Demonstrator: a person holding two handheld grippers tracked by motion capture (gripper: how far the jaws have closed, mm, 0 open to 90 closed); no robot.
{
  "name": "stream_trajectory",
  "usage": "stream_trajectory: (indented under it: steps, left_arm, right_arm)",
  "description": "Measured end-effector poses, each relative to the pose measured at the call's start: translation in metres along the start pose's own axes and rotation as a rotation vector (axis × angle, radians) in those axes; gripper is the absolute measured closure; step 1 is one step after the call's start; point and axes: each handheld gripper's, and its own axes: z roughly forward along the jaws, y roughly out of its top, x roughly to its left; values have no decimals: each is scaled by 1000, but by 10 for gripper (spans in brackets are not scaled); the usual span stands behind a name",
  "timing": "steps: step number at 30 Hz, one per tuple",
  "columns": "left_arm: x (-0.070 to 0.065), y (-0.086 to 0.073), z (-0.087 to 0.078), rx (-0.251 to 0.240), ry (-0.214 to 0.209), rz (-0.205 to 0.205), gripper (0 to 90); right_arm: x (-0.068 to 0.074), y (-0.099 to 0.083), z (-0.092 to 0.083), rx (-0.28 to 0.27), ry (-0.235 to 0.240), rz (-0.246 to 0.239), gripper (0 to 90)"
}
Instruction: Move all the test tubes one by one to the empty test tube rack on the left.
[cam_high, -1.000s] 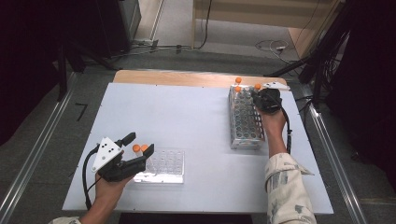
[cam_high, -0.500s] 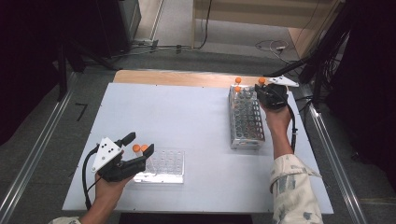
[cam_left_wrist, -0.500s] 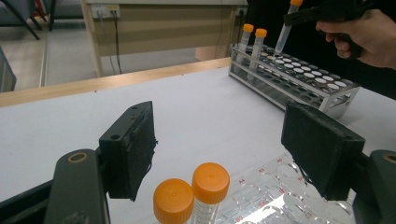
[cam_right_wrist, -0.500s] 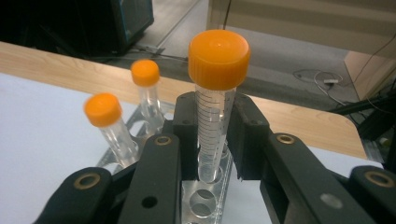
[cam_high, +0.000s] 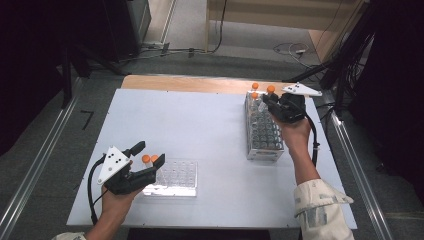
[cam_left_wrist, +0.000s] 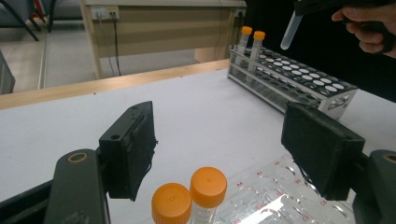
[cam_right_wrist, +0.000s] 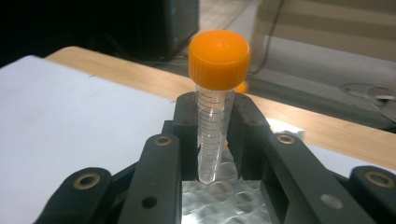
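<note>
At the near left, the left gripper (cam_high: 145, 167) rests on the white desk (cam_high: 200, 125), fingers (cam_left_wrist: 133, 149) released astride two orange-capped tubes (cam_left_wrist: 194, 196) standing in the clear plastic well tray (cam_high: 175, 178). At the far right, the right gripper (cam_high: 267, 102) has risen since a second ago; its fingers (cam_right_wrist: 184, 126) are clenched on a clear orange-capped centrifuge tube (cam_right_wrist: 215, 102), now lifted clear of the metal wire tube rack (cam_high: 262, 131). Extraction is judged complete; transfer toward the tray follows. Two capped tubes (cam_high: 255, 90) remain at the rack's far end. The desk between is unobstructed.
</note>
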Motion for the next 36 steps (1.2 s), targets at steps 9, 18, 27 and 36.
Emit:
stream_trajectory:
  steps: [9, 18, 27, 36]
  left_arm:
    - [-2, 3, 3, -4, -11, -14, 269]
    - [-3, 12, 12, 8, -35, -17, 277]
    - [-4, 25, 31, 43, -63, -22, 289]
    - [-9, 40, 55, 39, -104, -13, 318]
  right_arm:
    - [55, -8, -13, 2, 151, -87, 721]
    - [105, -12, -12, 32, 284, -166, 721]
    - [140, -16, -7, 57, 365, -222, 720]
    - [160, -19, -1, 74, 411, -250, 720]
